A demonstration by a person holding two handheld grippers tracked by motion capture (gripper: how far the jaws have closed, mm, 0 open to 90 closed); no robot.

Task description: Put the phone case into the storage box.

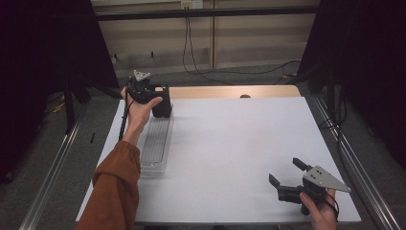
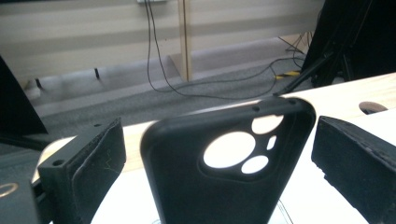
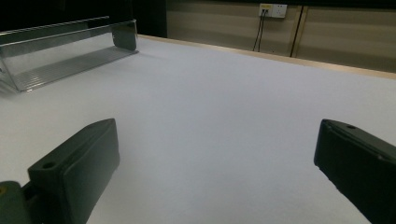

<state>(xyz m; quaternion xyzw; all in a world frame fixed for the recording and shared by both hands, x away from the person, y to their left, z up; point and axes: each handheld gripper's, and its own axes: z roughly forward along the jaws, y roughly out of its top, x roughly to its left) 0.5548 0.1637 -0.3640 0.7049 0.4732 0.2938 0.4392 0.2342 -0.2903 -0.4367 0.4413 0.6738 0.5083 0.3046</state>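
table [image 1: 230, 143]: white top | clear tray [image 1: 155, 143] at left edge

The high view is looking forward and down over the whole table [image 1: 230, 143] from its near edge. The left gripper view is sitting close behind a black phone case [image 2: 224, 172] at the far left corner, facing the back wall. The right gripper view is looking low across the table from the near right corner, sharing the clear tray [image 3: 65, 56] with the high view
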